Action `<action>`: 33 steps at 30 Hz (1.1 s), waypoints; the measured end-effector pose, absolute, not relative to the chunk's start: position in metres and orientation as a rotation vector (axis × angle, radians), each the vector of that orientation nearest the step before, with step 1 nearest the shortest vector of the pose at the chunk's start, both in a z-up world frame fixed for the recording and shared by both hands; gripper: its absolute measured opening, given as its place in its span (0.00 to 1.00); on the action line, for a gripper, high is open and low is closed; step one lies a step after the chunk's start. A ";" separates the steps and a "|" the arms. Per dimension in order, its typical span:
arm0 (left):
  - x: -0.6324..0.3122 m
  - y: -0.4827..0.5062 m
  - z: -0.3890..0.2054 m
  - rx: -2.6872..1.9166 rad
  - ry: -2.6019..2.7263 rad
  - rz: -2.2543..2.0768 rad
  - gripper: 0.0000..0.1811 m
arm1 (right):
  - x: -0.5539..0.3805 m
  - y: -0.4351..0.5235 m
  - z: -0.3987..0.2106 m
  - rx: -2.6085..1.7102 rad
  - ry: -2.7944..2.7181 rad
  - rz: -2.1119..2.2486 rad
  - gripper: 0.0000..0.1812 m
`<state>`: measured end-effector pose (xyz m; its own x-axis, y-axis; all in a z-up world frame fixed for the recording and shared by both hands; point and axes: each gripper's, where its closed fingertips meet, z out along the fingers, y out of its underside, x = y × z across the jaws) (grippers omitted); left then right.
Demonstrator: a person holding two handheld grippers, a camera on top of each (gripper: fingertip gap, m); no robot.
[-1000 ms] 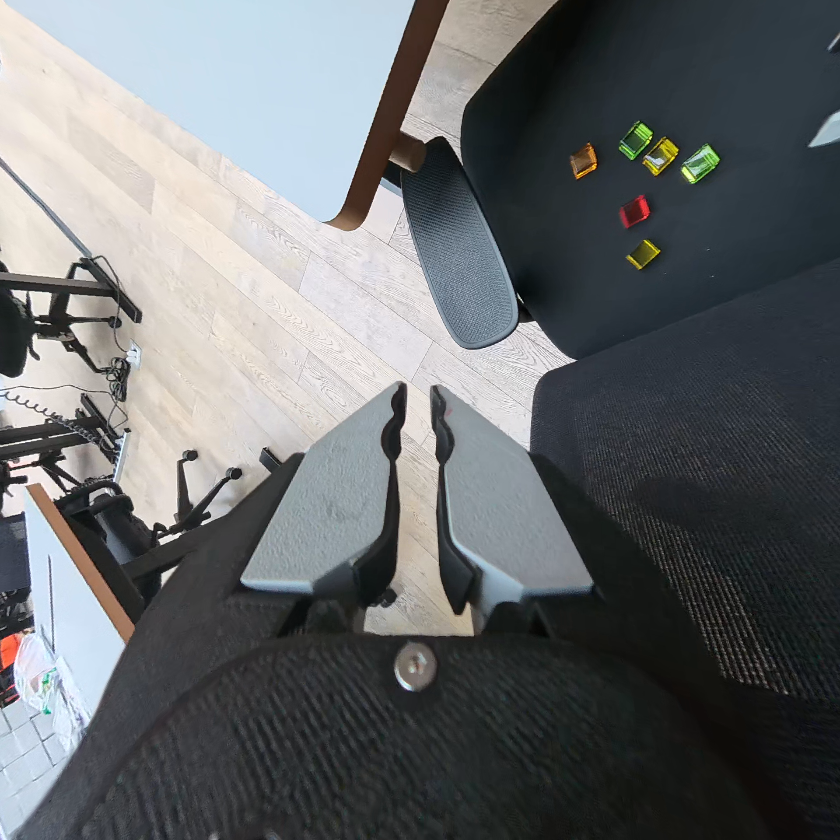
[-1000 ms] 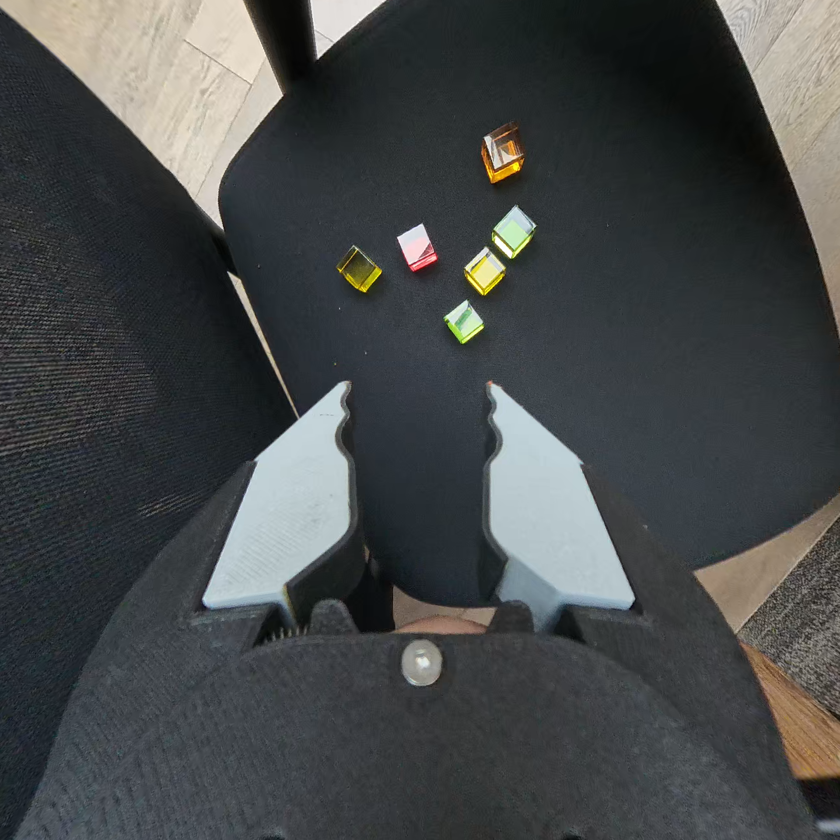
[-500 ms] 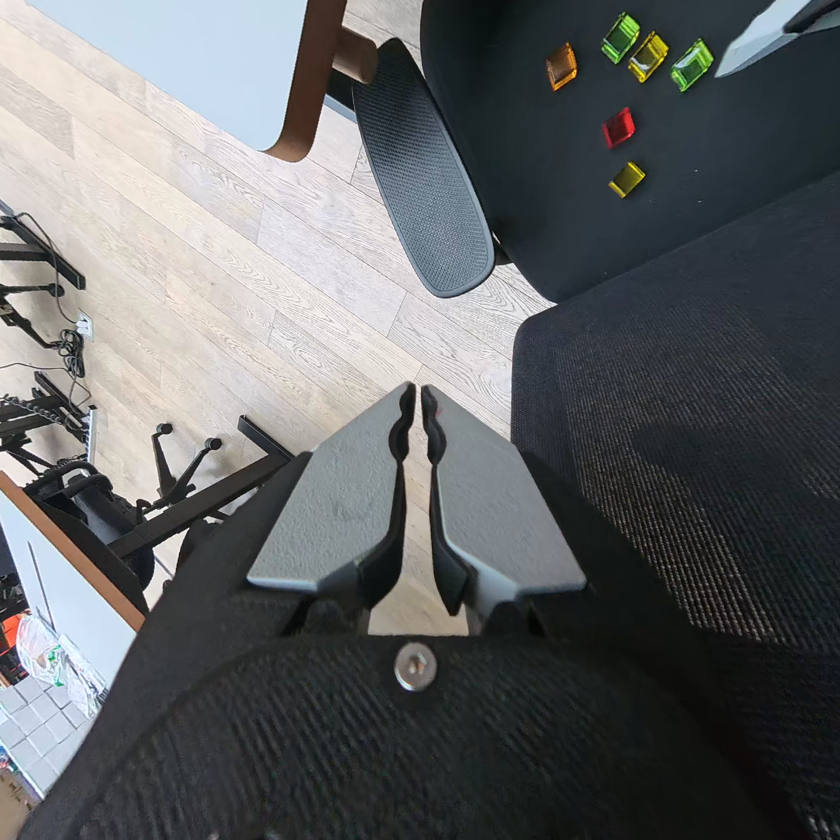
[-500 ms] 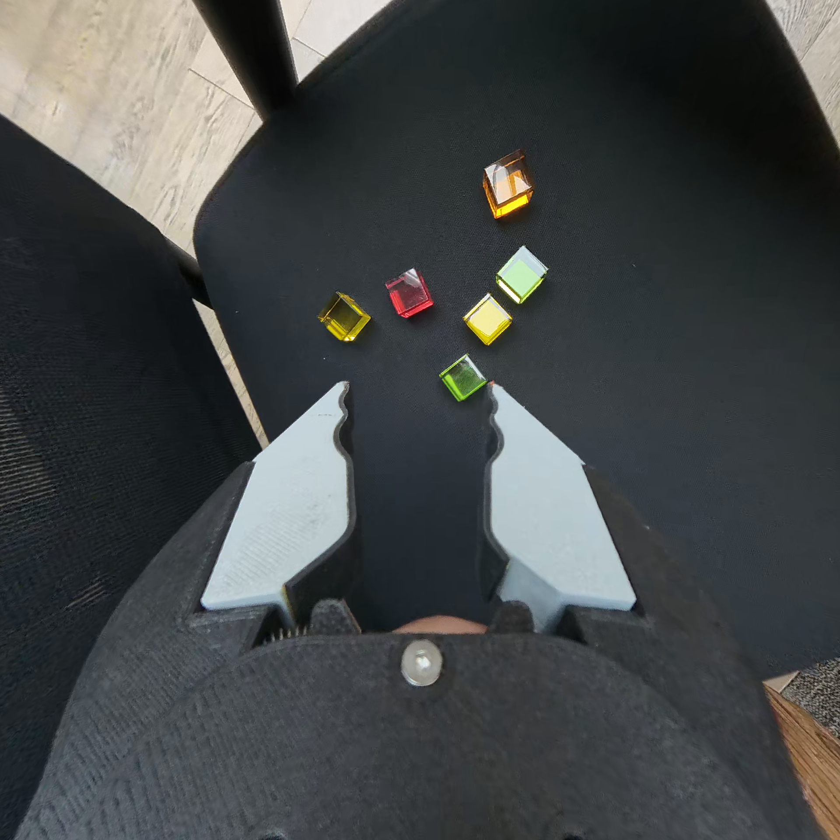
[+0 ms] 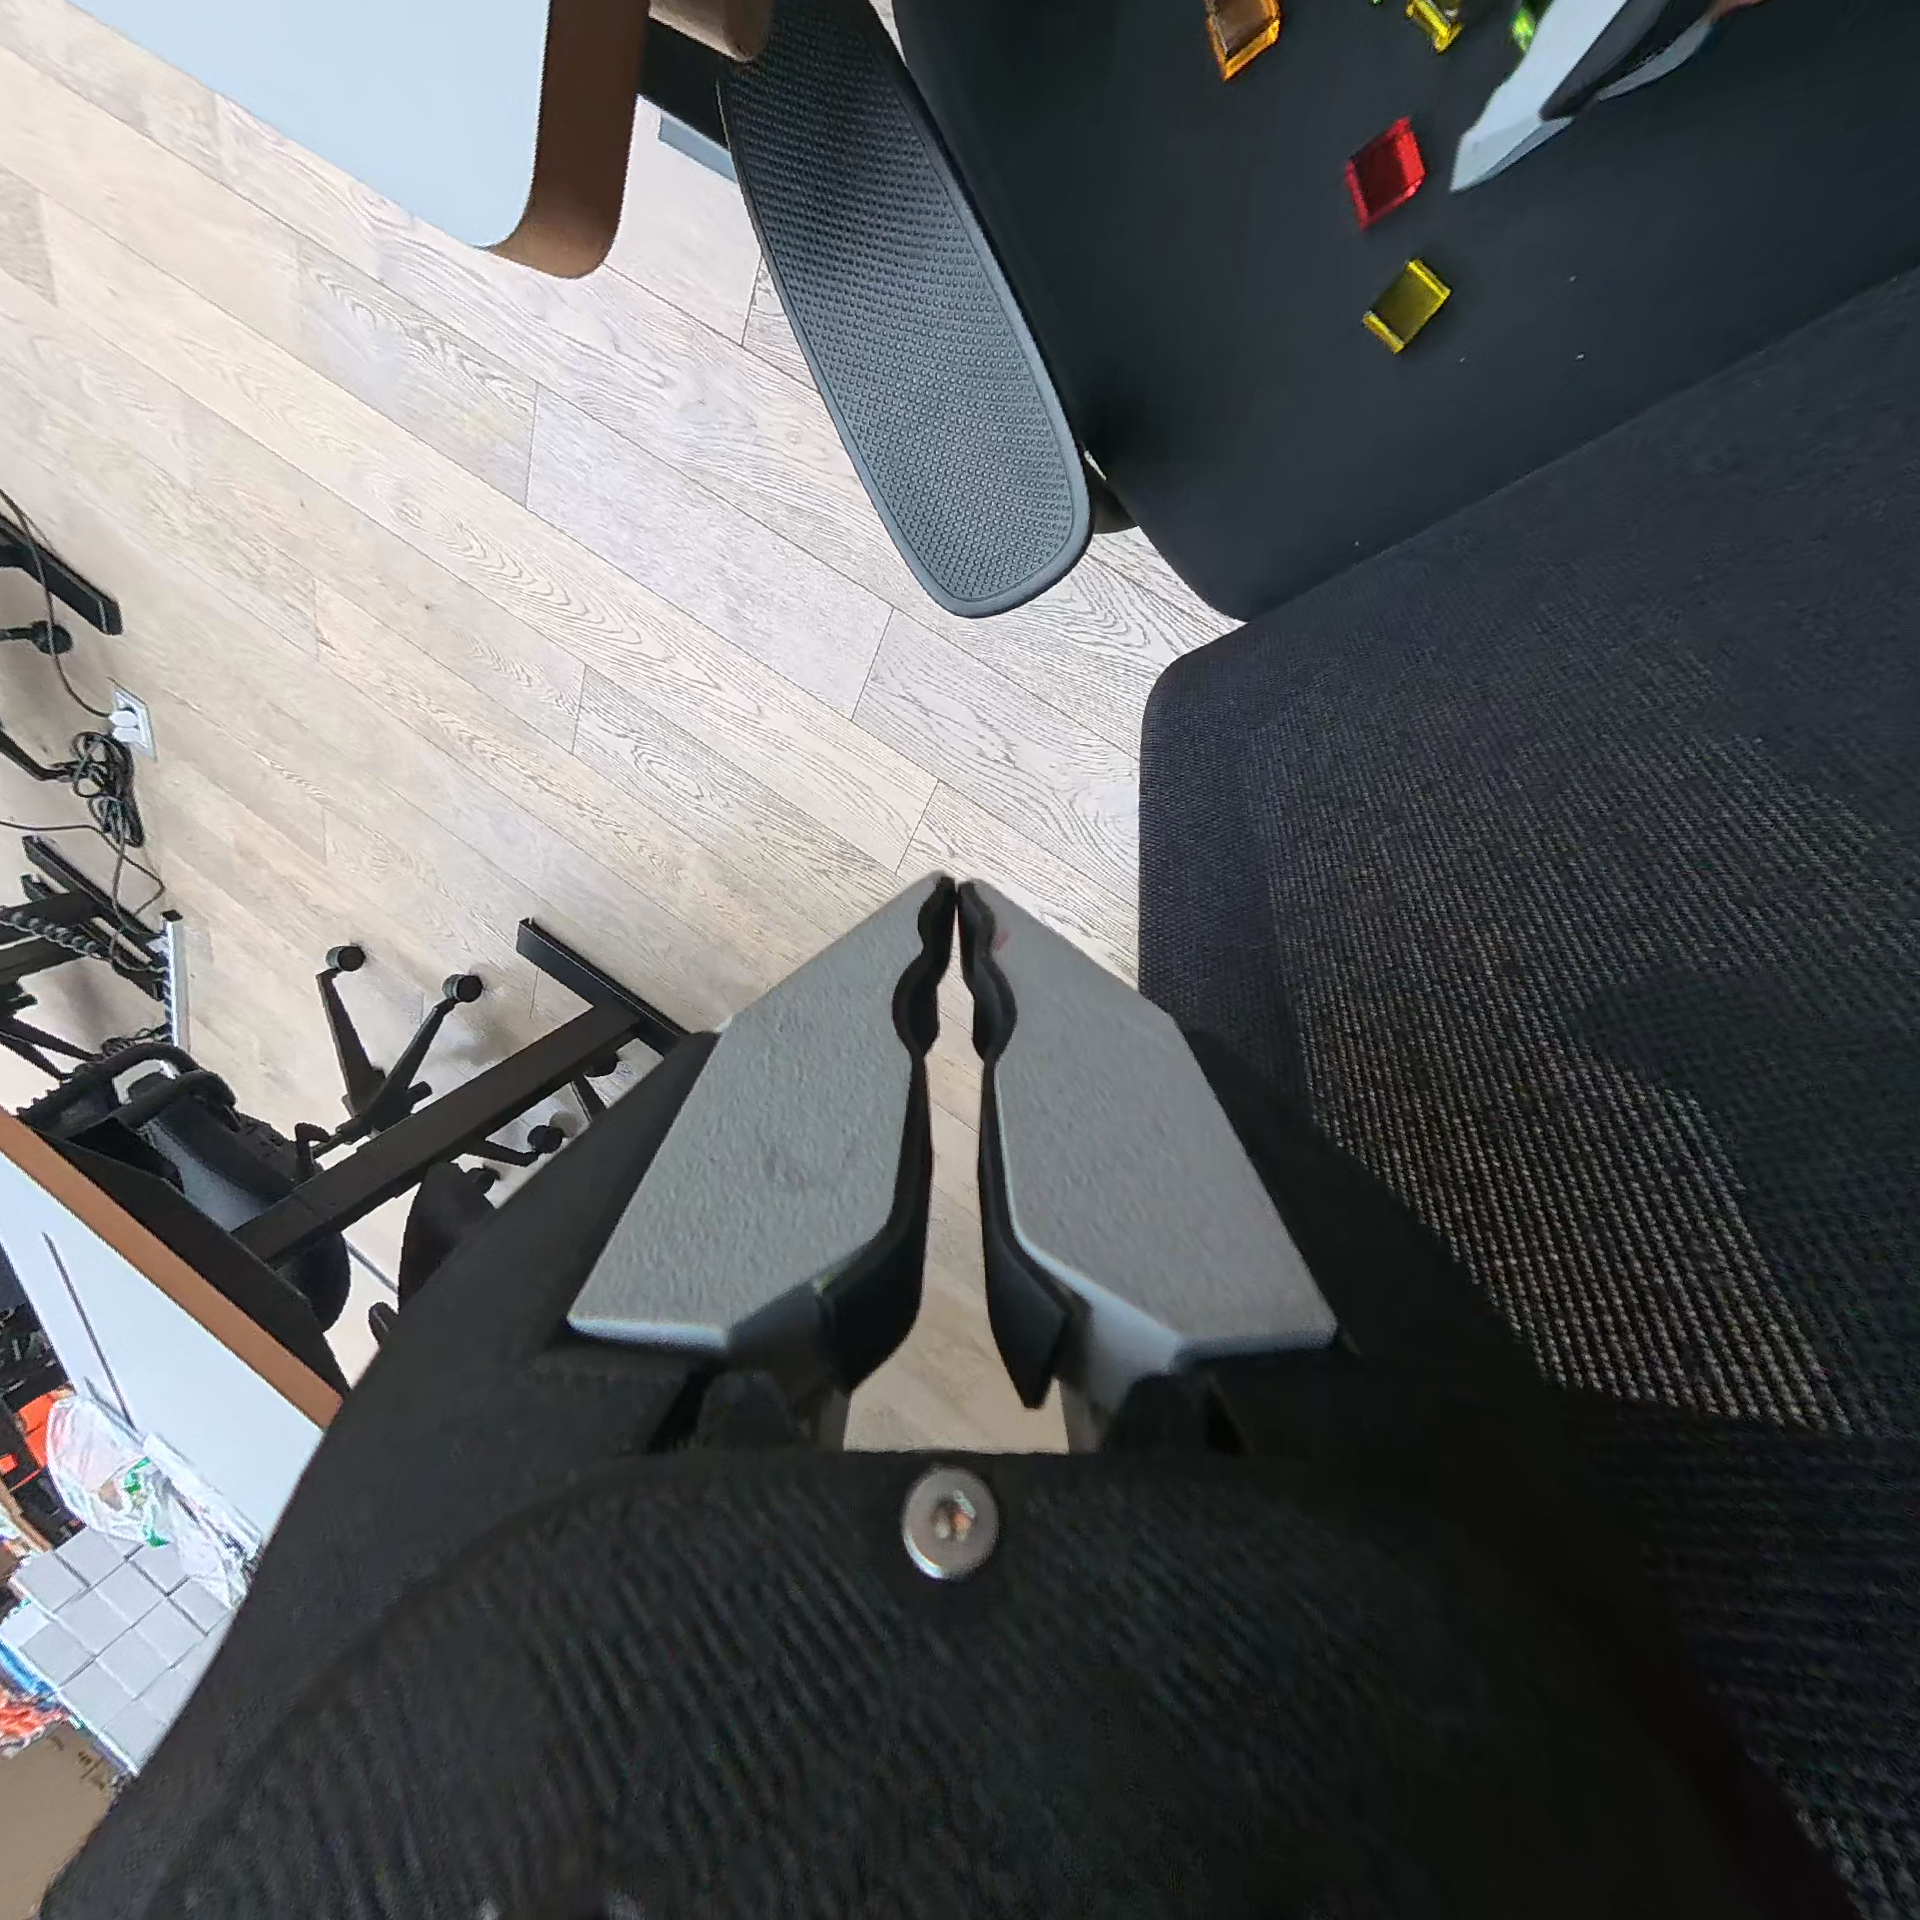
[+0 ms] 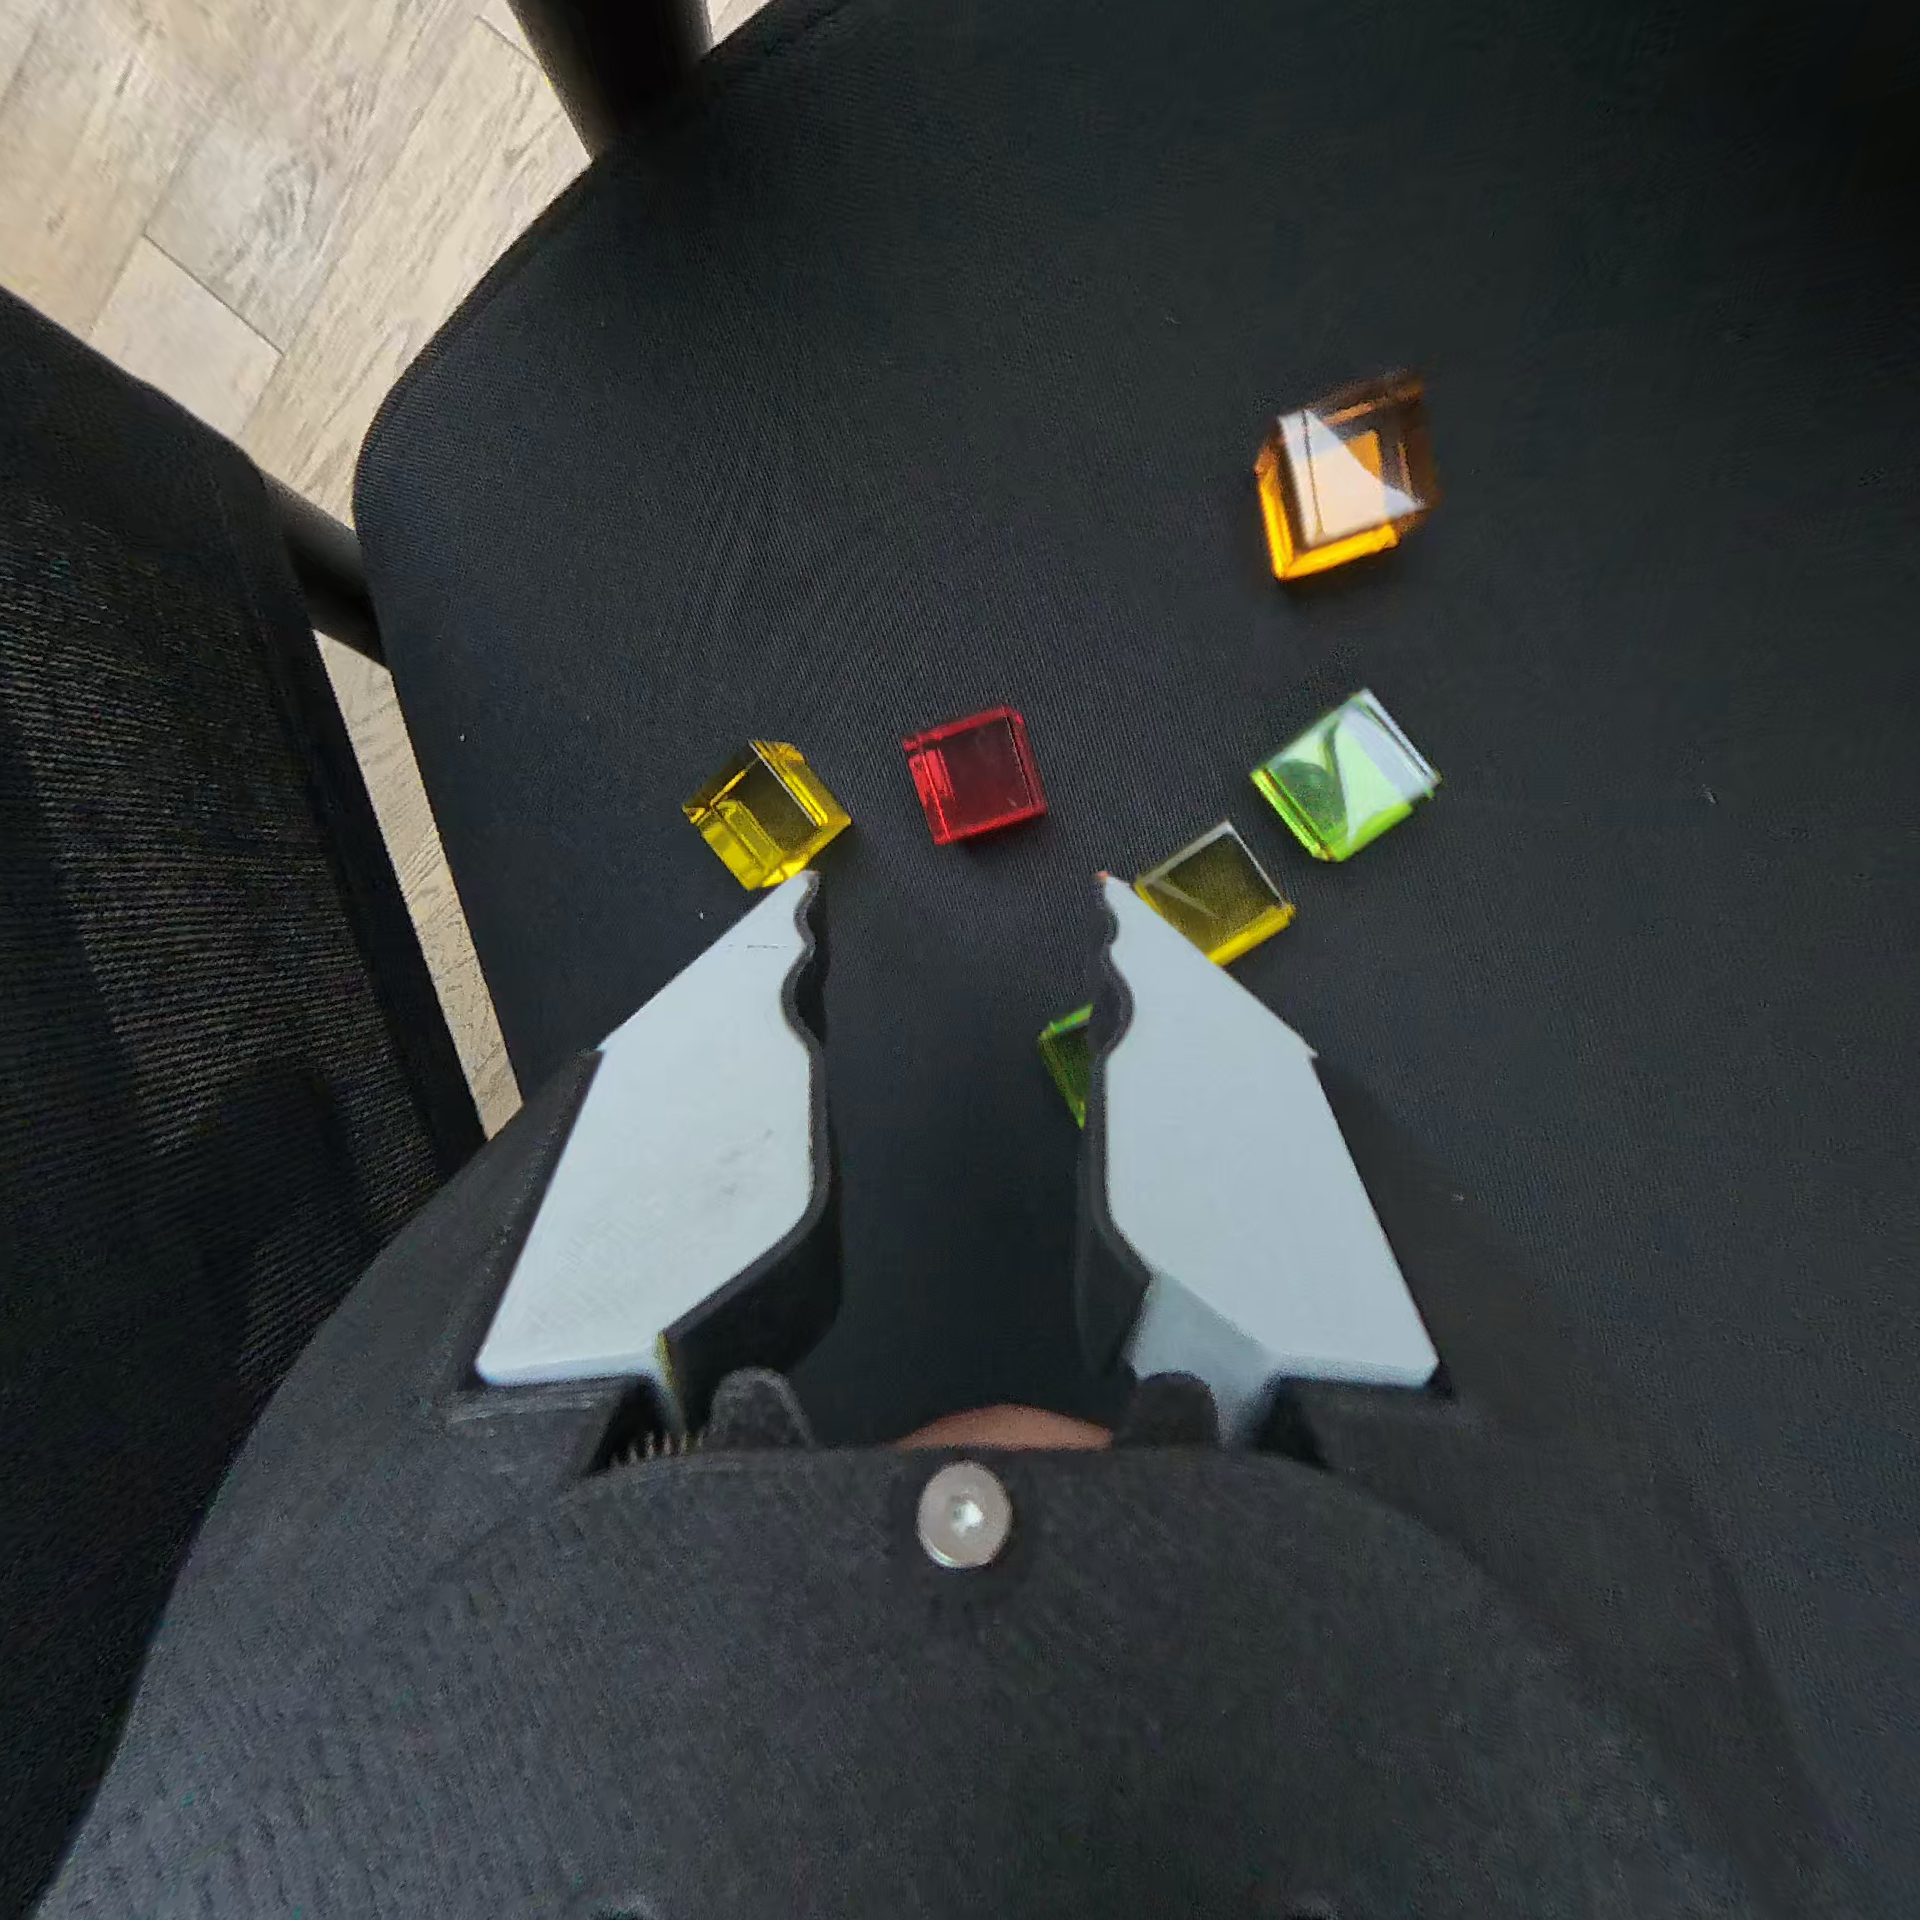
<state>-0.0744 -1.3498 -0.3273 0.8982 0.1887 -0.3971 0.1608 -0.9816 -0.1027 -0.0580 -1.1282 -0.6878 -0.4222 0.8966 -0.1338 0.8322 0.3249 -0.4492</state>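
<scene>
Hovering low over a black chair seat (image 6: 1558, 1143), the right tool (image 6: 961, 904) is standing open, its two pale grey fingers (image 6: 686, 1164) spread wide with nothing between the pads. Six small translucent cubes are lying on that seat. A dark yellow cube (image 6: 767, 812) is sitting just beyond the left fingertip, at 11 o'clock from the tool. A red cube (image 6: 975, 774) is resting at 12 o'clock, ahead of the gap. A second yellow cube (image 6: 1214, 907) is lying just beside the right fingertip, at 1 o'clock; contact cannot be judged. A light green cube (image 6: 1345, 774) is sitting farther out at 2 o'clock, and an orange cube (image 6: 1343, 473) is lying farthest away, toward 1 o'clock. A darker green cube (image 6: 1067, 1060) is showing only as a sliver at the inner edge of the right finger, mostly hidden beneath it.

The left tool (image 5: 956, 899) is being held closed and empty, its tips nearly meeting, above a pale wooden floor (image 5: 468, 623). A second dark woven seat (image 5: 1558, 987) is lying at 3 o'clock from it. The cube-bearing seat is appearing at 1 o'clock in the left wrist view, with a black armrest (image 5: 914, 332) at 12 o'clock and a pale surface (image 5: 312, 94) with a brown edge at 11 o'clock. Black stands and cables (image 5: 94, 935) are standing at 9 o'clock.
</scene>
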 end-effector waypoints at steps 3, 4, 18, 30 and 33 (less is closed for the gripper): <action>-0.074 -1.350 -0.328 -2.996 -0.269 0.634 0.00 | -0.069 -1.136 -0.701 -1.527 -2.490 0.656 0.23; -0.074 -1.351 -0.328 -2.997 -0.271 0.632 0.00 | -0.072 -1.138 -0.707 -1.492 -2.510 0.634 0.23; -0.076 -1.350 -0.328 -2.987 -0.267 0.623 0.00 | -0.094 -1.121 -0.706 -1.375 -2.465 0.541 0.14; -0.075 -1.350 -0.328 -2.990 -0.266 0.626 0.00 | -0.119 -1.076 -0.708 -1.420 -2.426 0.545 0.13; -0.076 -1.350 -0.328 -2.989 -0.270 0.628 0.00 | -0.114 -1.074 -0.721 -1.469 -2.465 0.507 0.25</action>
<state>-0.0756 -1.3500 -0.3279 0.9008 0.1870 -0.3920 0.1563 -0.9817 -0.1091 -0.1143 -1.0739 -0.7213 -0.4725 0.8811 0.0180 0.8025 0.4386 -0.4044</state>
